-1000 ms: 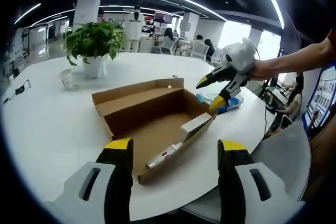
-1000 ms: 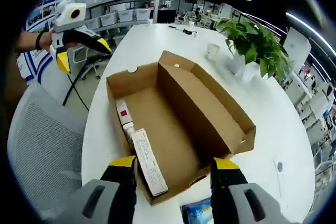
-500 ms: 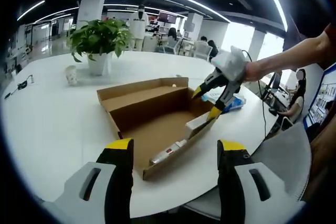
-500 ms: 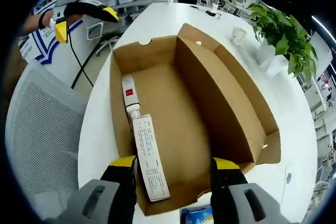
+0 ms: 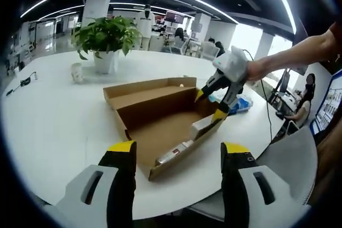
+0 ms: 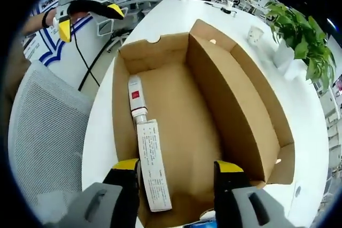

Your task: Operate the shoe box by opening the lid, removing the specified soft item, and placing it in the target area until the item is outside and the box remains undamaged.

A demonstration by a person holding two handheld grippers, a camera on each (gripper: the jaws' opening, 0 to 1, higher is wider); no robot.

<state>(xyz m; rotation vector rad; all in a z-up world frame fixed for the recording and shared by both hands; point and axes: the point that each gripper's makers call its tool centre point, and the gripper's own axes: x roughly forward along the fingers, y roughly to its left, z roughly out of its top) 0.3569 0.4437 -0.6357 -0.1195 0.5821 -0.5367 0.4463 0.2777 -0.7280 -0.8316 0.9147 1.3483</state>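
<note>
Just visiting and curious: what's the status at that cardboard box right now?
Right gripper open, over open shoe box. Left gripper open, clear. White tube and carton inside. Nothing blocking.

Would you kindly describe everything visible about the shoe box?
The shoe box is plain brown cardboard, open, with its hinged lid standing up along one long side. It sits on the white table. Inside, against the other long wall, lie a white carton and a white tube. The right gripper hovers open over one end.

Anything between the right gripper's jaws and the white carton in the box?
No. In the right gripper view the right gripper hangs over the white carton; bare box floor lies beyond.
</note>
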